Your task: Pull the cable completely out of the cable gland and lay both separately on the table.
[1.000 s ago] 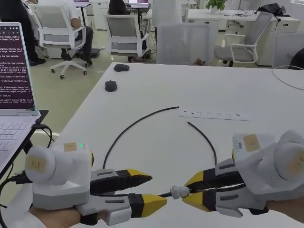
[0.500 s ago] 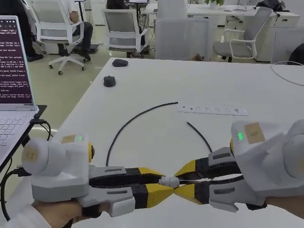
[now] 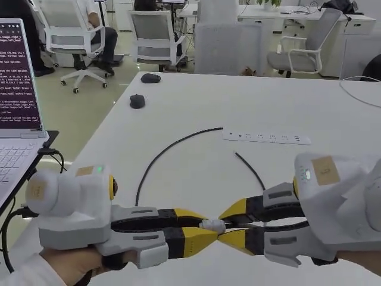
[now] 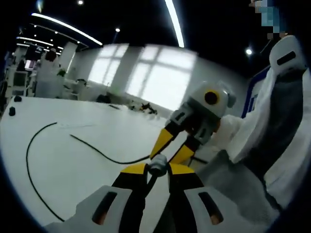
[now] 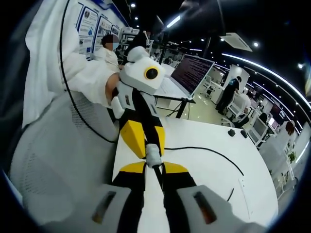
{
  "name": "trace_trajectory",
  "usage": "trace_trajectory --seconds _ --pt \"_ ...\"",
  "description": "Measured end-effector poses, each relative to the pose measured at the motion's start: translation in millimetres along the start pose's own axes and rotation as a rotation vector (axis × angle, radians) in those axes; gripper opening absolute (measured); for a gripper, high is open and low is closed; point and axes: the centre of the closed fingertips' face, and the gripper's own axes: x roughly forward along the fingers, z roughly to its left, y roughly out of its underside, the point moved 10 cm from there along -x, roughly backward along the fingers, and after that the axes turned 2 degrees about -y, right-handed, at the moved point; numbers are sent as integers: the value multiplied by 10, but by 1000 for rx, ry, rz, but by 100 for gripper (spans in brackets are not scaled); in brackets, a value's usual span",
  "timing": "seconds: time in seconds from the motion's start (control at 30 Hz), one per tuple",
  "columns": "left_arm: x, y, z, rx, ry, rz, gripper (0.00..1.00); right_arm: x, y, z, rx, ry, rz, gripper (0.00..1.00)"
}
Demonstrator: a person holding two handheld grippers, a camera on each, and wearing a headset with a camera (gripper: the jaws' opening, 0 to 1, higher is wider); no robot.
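A small white cable gland point(image 3: 212, 226) hangs just above the table between the two gripper tips. My left gripper point(image 3: 209, 229) comes in from the left, shut on the gland point(image 4: 158, 164). My right gripper point(image 3: 221, 227) faces it from the right, shut on the black cable right behind the gland point(image 5: 152, 156). The two pairs of yellow tips almost touch. A short black stretch of cable point(image 3: 251, 171) runs back from the right gripper. A long black arc point(image 3: 169, 150) lies on the white table point(image 3: 309, 113) beyond it.
A white power strip point(image 3: 266, 139) lies behind the cable arc. Two dark small objects point(image 3: 137, 102) sit at the table's far left corner. An open laptop point(image 3: 15, 89) stands at the left on a side stand. Office chairs and desks stand beyond the table.
The left gripper's jaws, apart one second ago, moved right and closed around the gland. The right gripper kept its hold on the cable. The head camera dipped slightly.
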Motion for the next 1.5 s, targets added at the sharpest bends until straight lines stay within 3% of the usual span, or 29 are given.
trace_trajectory --seconds 0.07,0.13,0.17,0.47,0.63,0.7,0.83,0.93,1.03,1.07,1.17,1.33,1.5 --pt "12 -3 -8 50 -4 10 17 -13 4 0 4 4 -6 10" --pt "36 -7 -27 147 -8 27 17 -20 24 6 7 4 -5 10" --pt "39 1 -42 157 -7 39 17 -23 41 16 -3 3 -8 10" --pt "-3 -35 -57 123 20 34 15 -43 49 20 27 -9 -72 11" --pt "8 -60 -88 167 15 38 15 -67 90 -2 73 -35 -124 11" --pt "3 -75 -88 175 20 31 15 -90 95 -6 126 -51 -180 12" --pt "-4 -124 -96 229 49 5 15 -170 164 -55 292 -98 -238 21" --pt "1 -171 -122 266 52 -20 15 -227 211 -88 395 -106 -285 20" --pt "22 -190 -157 307 53 -28 15 -274 224 -84 559 -170 -361 25" --pt "29 -194 -176 322 55 -28 15 -278 232 -93 575 -169 -377 26" --pt "37 -197 -211 362 60 -27 15 -277 253 -95 649 -189 -400 22" --pt "39 -193 -223 424 58 -18 15 -241 261 -101 788 -277 -436 25" --pt "40 -210 -254 529 39 -15 15 -204 283 -122 827 -316 -429 19"
